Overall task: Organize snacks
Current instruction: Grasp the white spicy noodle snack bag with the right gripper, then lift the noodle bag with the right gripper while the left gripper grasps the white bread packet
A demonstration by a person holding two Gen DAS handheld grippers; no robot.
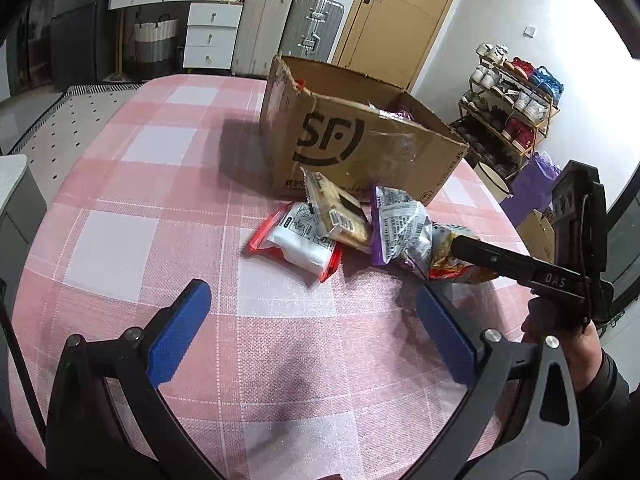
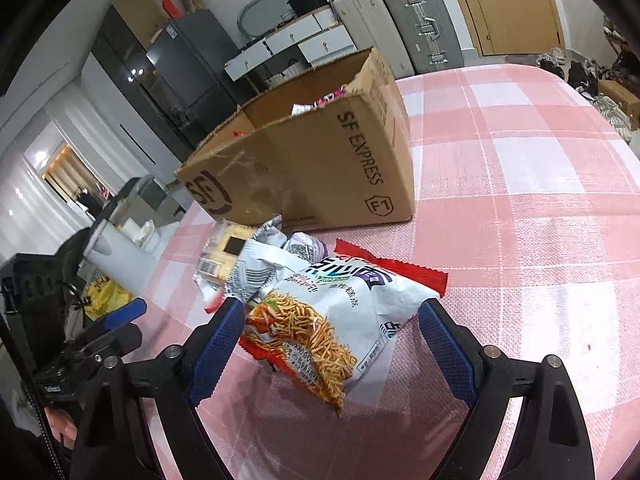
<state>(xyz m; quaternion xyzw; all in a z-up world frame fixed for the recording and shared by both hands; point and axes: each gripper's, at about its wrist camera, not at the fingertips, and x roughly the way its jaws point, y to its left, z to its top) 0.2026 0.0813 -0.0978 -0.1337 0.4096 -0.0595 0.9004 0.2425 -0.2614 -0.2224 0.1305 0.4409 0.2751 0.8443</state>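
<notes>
Here, the right gripper is being held with its jaws spread wide, one blue pad on each side of the noodle-snack bag. The left pad is lying against the bag's near corner, while a clear gap is showing at the right pad; no grip on the bag is being made. The bag, white with red sealed ends and a picture of fried noodle sticks, is resting on the pink checked tablecloth at the near end of a small pile.

The left gripper is likewise being held wide open above bare cloth, with nothing between its pads. It is being kept short of the pile, and the right gripper's black finger is being seen from it at the right, reaching onto the noodle-snack bag.

Beyond the noodle-snack bag, a crumpled silver and purple packet is lying, touching it. Beside that, a clear-wrapped biscuit pack is propped partly over a white packet with red edges.

Just behind the pile, an open SF Express cardboard box is standing upright on the table, its top edge torn. Several wrappers are showing inside it; what kind cannot be told.

Past the table, suitcases, white drawers, a wooden door and a shoe rack are being shown.
</notes>
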